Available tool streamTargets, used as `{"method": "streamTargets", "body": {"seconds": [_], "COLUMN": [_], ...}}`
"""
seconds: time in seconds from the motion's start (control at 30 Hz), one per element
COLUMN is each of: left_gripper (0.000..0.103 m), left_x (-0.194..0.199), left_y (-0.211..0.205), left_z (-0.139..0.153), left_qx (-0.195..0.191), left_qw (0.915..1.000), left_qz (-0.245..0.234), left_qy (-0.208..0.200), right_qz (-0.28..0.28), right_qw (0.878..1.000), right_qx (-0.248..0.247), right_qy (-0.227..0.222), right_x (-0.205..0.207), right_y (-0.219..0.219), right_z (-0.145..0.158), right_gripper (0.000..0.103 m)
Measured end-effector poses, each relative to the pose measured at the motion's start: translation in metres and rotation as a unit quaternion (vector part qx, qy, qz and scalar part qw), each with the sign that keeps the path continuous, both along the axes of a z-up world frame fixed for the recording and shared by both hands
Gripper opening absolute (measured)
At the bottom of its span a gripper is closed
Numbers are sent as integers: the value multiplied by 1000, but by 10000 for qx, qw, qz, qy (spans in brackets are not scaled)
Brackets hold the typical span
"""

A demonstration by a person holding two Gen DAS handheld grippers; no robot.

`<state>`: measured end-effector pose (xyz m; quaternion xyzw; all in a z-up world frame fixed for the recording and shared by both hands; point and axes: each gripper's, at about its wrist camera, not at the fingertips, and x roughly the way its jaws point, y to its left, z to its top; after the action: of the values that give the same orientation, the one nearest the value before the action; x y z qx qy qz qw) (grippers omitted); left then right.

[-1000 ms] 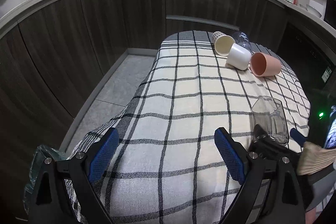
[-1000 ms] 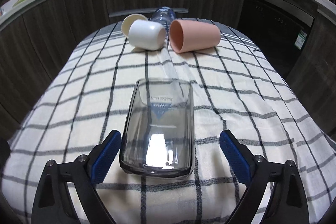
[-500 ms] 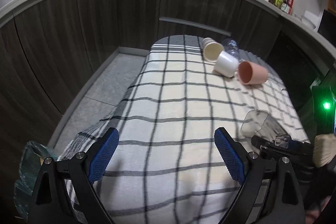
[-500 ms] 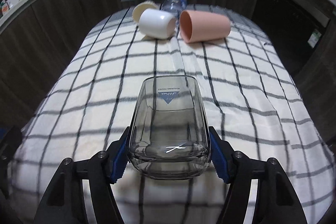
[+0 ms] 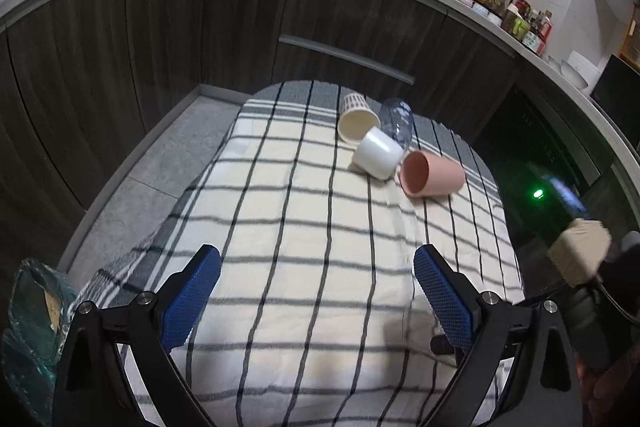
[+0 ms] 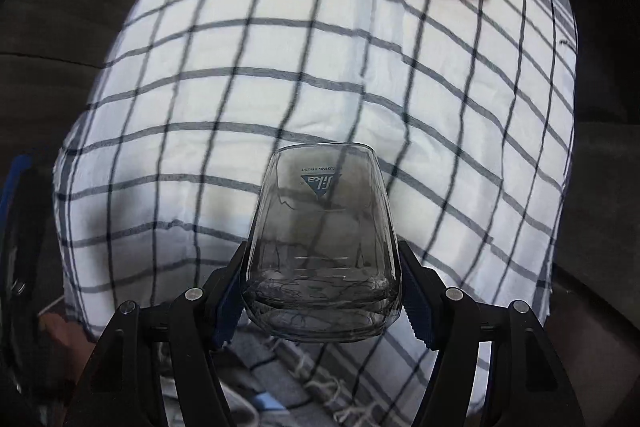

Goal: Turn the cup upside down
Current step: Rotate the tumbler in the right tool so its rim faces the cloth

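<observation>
My left gripper [image 5: 316, 291] hangs wide apart over the checked cloth [image 5: 304, 227], gripping nothing. At the cloth's far end lie a ribbed cream cup [image 5: 356, 117], a white cup [image 5: 378, 153], a clear plastic bottle [image 5: 396, 121] behind them, and a pink cup [image 5: 432, 174], all on their sides. My right gripper [image 6: 320, 291] clamps the clear glass cup [image 6: 320, 247] between its blue pads [image 6: 416, 311], raised above the cloth's near edge, its printed logo reading upside down.

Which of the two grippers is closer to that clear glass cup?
Right. The right gripper is clamped on the glass cup; the left gripper hangs open over the checked cloth, holding nothing.
</observation>
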<state>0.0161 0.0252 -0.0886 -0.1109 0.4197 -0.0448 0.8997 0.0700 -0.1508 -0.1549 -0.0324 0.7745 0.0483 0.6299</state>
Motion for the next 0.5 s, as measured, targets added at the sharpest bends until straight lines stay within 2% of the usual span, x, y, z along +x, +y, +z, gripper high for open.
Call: {"method": "streamTargets", "body": {"seconds": [0.1,0.23,0.5], "left_gripper": [99,99,99], "left_x": [9,19,34], "left_y": [-5,-11,-11], "left_z": [-1,-4,-16], "left_qx": [13,74,148], "left_qw": [10000,10000,9998], "left_qz": [13,24,92], "left_qy": [20,-24,110], "right_qz": [-65,-131,-402], "right_qw": [9987,9954,9944], "right_qx": [92,44,6], "right_qy": [498,947,974], "right_x": [14,31,51], "right_y": [-9,-20,-34], "right_z": [-14,-38,-52], "right_gripper": [67,67,68]}}
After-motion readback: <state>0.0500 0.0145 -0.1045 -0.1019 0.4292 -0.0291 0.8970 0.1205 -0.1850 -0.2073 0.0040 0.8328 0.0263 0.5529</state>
